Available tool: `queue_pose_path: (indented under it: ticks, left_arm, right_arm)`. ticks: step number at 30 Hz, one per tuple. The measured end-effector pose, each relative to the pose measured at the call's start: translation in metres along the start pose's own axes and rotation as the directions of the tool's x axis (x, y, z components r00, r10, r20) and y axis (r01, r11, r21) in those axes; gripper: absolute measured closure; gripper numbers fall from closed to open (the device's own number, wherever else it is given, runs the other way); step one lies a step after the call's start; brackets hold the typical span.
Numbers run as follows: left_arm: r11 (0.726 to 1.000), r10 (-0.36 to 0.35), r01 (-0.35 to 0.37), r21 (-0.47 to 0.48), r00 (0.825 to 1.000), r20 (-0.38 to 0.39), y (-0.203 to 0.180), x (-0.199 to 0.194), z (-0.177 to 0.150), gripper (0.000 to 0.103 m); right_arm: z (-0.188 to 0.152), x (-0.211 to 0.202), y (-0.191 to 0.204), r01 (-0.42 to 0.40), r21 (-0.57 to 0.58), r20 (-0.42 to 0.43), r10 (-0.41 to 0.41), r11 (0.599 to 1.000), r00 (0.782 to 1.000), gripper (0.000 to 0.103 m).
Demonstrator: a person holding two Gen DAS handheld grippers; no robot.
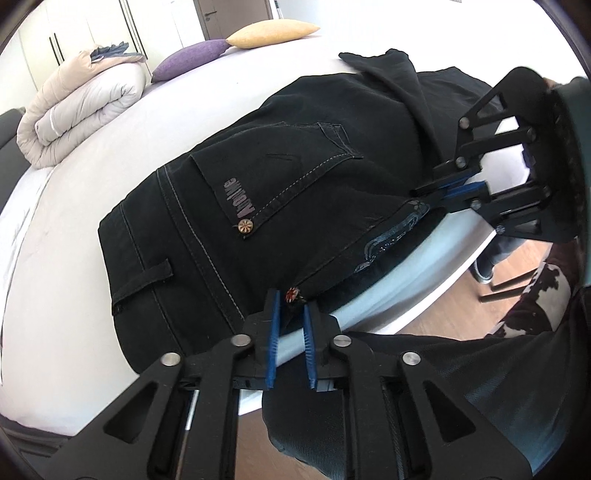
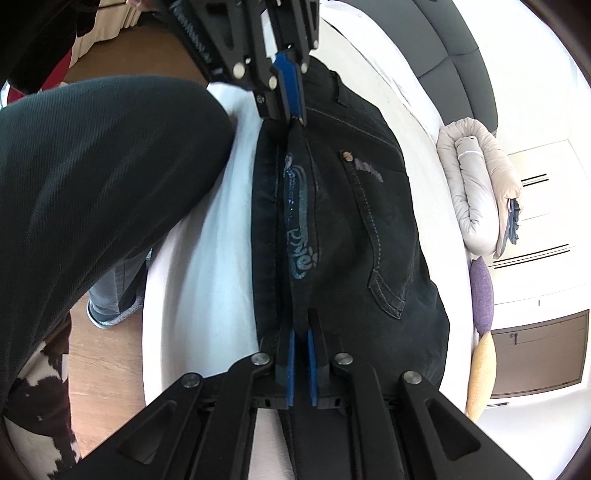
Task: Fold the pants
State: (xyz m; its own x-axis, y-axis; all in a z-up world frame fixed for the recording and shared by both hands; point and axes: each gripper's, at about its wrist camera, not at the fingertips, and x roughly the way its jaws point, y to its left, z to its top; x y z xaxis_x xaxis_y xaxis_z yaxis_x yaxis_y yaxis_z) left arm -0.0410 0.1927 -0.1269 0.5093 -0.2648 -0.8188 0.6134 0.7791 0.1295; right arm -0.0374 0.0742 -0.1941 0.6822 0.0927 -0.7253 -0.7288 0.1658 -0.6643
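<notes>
Black jeans (image 1: 277, 166) lie on a white bed (image 1: 74, 258), back pocket and a printed hem facing up. At the near edge of the bed, my left gripper (image 1: 290, 301) has its blue pads pinching the jeans' edge beside a copper rivet. Further along the same edge, my right gripper (image 1: 430, 201) is shut on the fabric near a flower print. In the right wrist view the jeans (image 2: 351, 221) form a raised ridge stretched between my right gripper (image 2: 300, 321) and my left gripper (image 2: 297, 120).
A rolled duvet (image 1: 81, 110), a purple pillow (image 1: 188, 61) and a yellow pillow (image 1: 273, 33) sit at the far side of the bed. A person's dark sleeve (image 2: 92, 184) and shoe (image 2: 107, 310) are over the wooden floor (image 1: 461, 295) beside the bed edge.
</notes>
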Motion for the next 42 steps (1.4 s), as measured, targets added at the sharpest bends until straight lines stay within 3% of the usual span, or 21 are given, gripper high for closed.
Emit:
queue_pose_path:
  ticks: [5, 10, 13, 16, 17, 18, 19, 20, 22, 24, 26, 28, 29, 31, 34, 37, 38, 42]
  left_arm:
    - [0.999, -0.023, 0.021, -0.044, 0.999, -0.035, 0.011, -0.021, -0.005, 0.088]
    - [0.984, -0.018, 0.029, -0.177, 0.998, 0.064, 0.03, -0.043, 0.019, 0.088]
    - [0.972, -0.01, 0.031, -0.235, 0.996, 0.09, 0.028, -0.026, 0.049, 0.088]
    - [0.954, -0.033, 0.029, -0.299, 0.999, -0.008, 0.022, 0.023, 0.071, 0.088]
    - [0.95, -0.054, 0.036, -0.311, 0.997, -0.049, 0.02, 0.039, 0.074, 0.088]
    - [0.949, -0.055, 0.026, -0.316, 0.995, -0.085, 0.017, 0.053, 0.076, 0.088]
    - [0.949, -0.039, 0.014, -0.315, 0.996, -0.074, 0.015, 0.057, 0.079, 0.088]
    - [0.947, -0.033, 0.007, -0.32, 0.996, -0.078, 0.014, 0.059, 0.08, 0.088]
    - [0.943, -0.044, 0.012, -0.334, 0.995, -0.09, 0.016, 0.062, 0.082, 0.088]
    - [0.932, -0.068, 0.035, -0.36, 0.994, -0.081, 0.021, 0.064, 0.08, 0.088]
    - [0.923, -0.081, 0.048, -0.383, 0.994, -0.071, 0.024, 0.066, 0.075, 0.088]
    - [0.92, -0.076, 0.043, -0.389, 0.995, -0.07, 0.024, 0.067, 0.074, 0.088]
    - [0.921, -0.068, 0.035, -0.387, 0.995, -0.072, 0.023, 0.067, 0.074, 0.088]
    - [0.927, -0.044, 0.012, -0.374, 0.996, -0.077, 0.025, 0.067, 0.068, 0.088]
    - [0.921, -0.039, 0.008, -0.389, 0.997, -0.072, 0.02, 0.072, 0.067, 0.088]
    - [0.913, -0.056, 0.029, -0.406, 0.997, -0.053, 0.022, 0.072, 0.061, 0.088]
    - [0.911, -0.061, 0.035, -0.411, 0.997, -0.049, 0.023, 0.072, 0.06, 0.088]
    - [0.912, -0.056, 0.033, -0.41, 0.997, -0.045, 0.025, 0.069, 0.058, 0.088]
  right_arm:
    - [-0.002, 0.001, -0.005, -0.001, 0.057, 0.007, 0.001, 0.998, 1.0, 0.093]
    - [0.002, 0.004, 0.001, 0.038, 0.032, 0.001, -0.038, 0.999, 0.999, 0.093]
    - [0.001, 0.005, 0.001, 0.052, 0.07, 0.011, -0.053, 0.996, 0.999, 0.092]
    - [-0.004, -0.002, -0.01, 0.033, 0.172, 0.035, -0.04, 0.985, 0.999, 0.087]
    - [-0.008, -0.005, -0.015, 0.024, 0.213, 0.041, -0.033, 0.977, 0.999, 0.073]
    - [-0.013, -0.01, -0.024, 0.009, 0.272, 0.054, -0.025, 0.962, 0.998, 0.048]
    - [-0.022, -0.017, -0.036, -0.041, 0.345, 0.087, 0.012, 0.938, 0.996, 0.031]
    - [-0.031, -0.023, -0.047, -0.087, 0.408, 0.122, 0.04, 0.909, 0.992, 0.012]
    - [-0.06, -0.032, -0.084, -0.161, 0.587, 0.179, 0.067, 0.794, 0.982, 0.01]
    - [-0.094, -0.024, -0.127, -0.21, 0.734, 0.186, 0.106, 0.646, 0.977, 0.011]
    - [-0.142, -0.006, -0.179, -0.222, 0.876, 0.184, 0.13, 0.429, 0.974, 0.016]
    - [-0.198, 0.02, -0.233, -0.189, 0.966, 0.164, 0.147, 0.176, 0.975, 0.017]
    - [-0.222, 0.032, -0.252, -0.158, 0.984, 0.145, 0.153, 0.081, 0.978, 0.017]
    - [-0.27, 0.063, -0.294, 0.013, 0.996, 0.004, 0.184, -0.087, 0.983, 0.018]
    - [-0.304, 0.108, -0.33, 0.099, 0.978, -0.048, 0.262, -0.182, 0.964, 0.018]
    - [-0.315, 0.145, -0.35, 0.185, 0.957, -0.106, 0.324, -0.225, 0.94, 0.019]
    - [-0.315, 0.154, -0.354, 0.192, 0.955, -0.11, 0.335, -0.224, 0.936, 0.019]
    - [-0.308, 0.197, -0.355, 0.289, 0.941, -0.19, 0.429, -0.178, 0.883, 0.018]
